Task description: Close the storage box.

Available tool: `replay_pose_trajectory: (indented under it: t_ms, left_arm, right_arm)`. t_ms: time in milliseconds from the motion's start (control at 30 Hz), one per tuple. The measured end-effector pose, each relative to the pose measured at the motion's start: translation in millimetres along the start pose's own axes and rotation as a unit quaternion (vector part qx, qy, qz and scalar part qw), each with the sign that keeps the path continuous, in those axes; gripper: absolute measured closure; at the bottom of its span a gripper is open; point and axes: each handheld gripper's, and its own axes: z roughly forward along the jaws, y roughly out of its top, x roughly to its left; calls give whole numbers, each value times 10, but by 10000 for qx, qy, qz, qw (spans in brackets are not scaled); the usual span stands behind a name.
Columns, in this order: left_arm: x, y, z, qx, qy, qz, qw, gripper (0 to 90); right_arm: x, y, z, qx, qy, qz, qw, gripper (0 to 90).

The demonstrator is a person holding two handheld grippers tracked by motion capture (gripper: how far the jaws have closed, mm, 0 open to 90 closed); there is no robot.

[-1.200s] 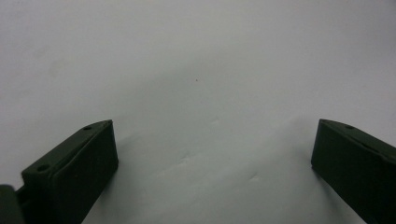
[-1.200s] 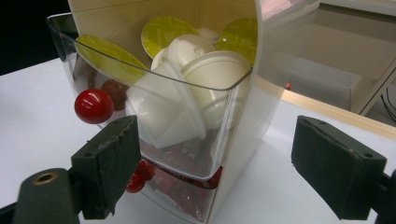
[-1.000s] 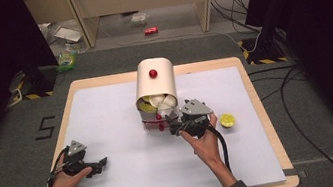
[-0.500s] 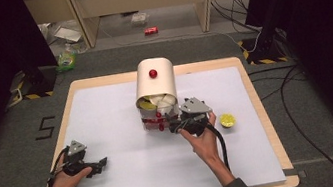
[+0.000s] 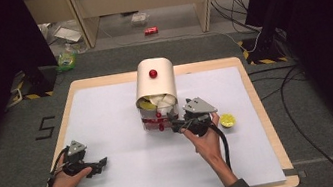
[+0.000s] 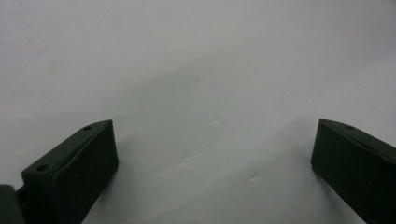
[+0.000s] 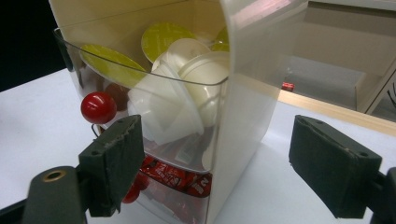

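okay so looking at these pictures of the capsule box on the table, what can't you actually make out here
- Right tongs: whether the pads touch the capsule box; the jaws straddle its corner and hide any contact.
- Lower drawer contents, right gripper view: cut off by the bottom edge and blocked by a jaw.
- Yellow-lidded item, high view: too small to identify.
- Left tongs: open over the white table cover.

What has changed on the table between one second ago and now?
Almost nothing moved. The right gripper stays at the front of the capsule dispenser; its jaws have just been closing a little, still apart and not pressing on it. The left gripper rests open on the white table, and the yellow capsule lies unmoved.
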Motion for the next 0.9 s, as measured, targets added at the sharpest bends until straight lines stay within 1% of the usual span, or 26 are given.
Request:
replay_pose_trajectory:
  t_ms: [333, 433, 633, 667, 900]
  left_arm:
    - [0, 0, 0, -2, 0, -1, 10000, 0]
    - [1, 0, -1, 2, -4, -1, 10000, 0]
    - [0, 0, 0, -1, -1, -1, 10000, 0]
    - [0, 0, 0, 0, -1, 0, 10000, 0]
    - [1, 0, -1, 1, -4, -1, 10000, 0]
  right_arm:
    - [-9, -12, -77, 43, 67, 8, 10000, 170]
    - [-16, -13, -96, 21, 82, 6, 10000, 169]
    - [-23, -31, -142, 45, 91, 4, 9999, 169]
    - [-29, -38, -153, 52, 91, -29, 9999, 168]
    - [-57, -80, -220, 105, 89, -7, 9999, 168]
